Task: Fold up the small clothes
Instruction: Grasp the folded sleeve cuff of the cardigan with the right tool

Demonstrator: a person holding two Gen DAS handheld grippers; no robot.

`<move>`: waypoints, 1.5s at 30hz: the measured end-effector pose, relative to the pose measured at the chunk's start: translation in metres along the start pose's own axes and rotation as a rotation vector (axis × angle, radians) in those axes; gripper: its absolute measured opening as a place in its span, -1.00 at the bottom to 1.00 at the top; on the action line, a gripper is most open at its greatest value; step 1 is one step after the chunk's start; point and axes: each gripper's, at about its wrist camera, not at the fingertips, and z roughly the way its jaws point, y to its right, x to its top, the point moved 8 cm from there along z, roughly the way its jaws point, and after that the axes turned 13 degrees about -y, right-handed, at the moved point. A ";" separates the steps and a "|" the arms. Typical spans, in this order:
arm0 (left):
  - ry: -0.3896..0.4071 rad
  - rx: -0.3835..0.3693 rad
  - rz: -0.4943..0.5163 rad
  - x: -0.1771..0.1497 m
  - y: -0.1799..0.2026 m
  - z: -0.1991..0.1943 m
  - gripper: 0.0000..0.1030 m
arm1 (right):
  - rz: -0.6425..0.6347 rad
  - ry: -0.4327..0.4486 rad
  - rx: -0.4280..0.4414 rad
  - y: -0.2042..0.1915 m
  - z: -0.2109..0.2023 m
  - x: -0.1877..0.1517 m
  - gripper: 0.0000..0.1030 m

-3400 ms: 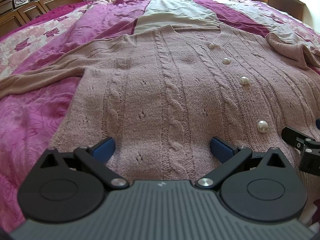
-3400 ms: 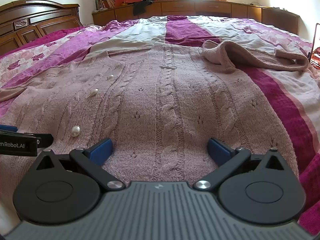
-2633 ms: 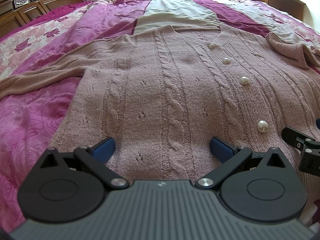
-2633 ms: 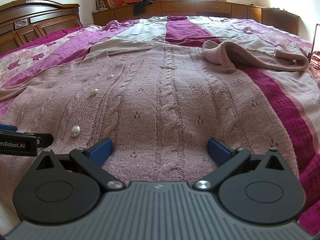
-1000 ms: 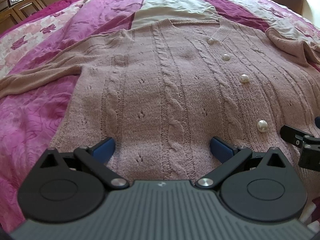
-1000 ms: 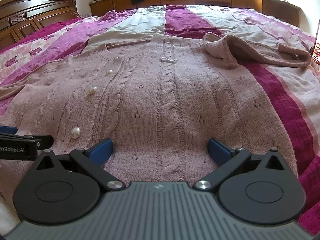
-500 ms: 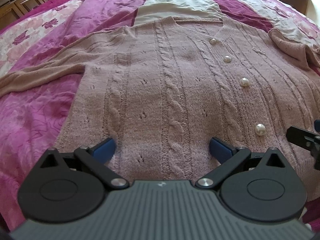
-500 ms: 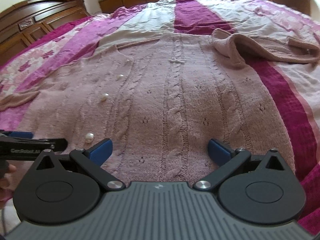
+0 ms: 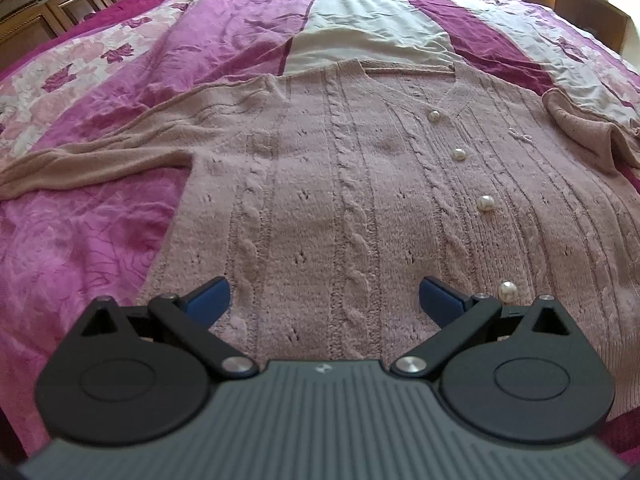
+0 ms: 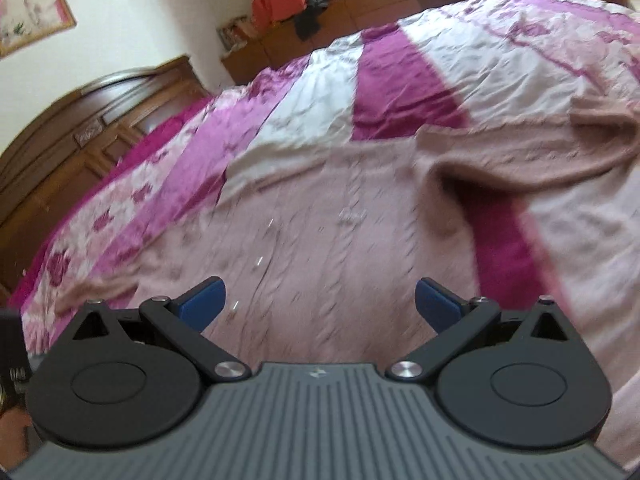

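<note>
1. The left gripper (image 9: 324, 296) has crept forward a touch; it hovers over the hem of the pink cable-knit cardigan (image 9: 360, 208), fingers spread wide, holding nothing.
2. Ahead of those fingers the cardigan lies flat on the striped bedspread (image 9: 100, 232), its pearl buttons (image 9: 485, 202) running off past the right fingertip, one sleeve (image 9: 92, 164) stretched out far to the left.
3. The right gripper (image 10: 320, 298) has swung up and tilted sharply, blurring its view. Its jaws gape, empty, and the bunched sleeve (image 10: 532, 152) sits beyond the right finger. I'd guess that sleeve gets folded first.
</note>
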 end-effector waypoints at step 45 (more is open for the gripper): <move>-0.040 0.096 0.073 0.003 0.017 0.021 0.99 | 0.598 0.329 -0.058 0.257 0.004 0.128 -0.86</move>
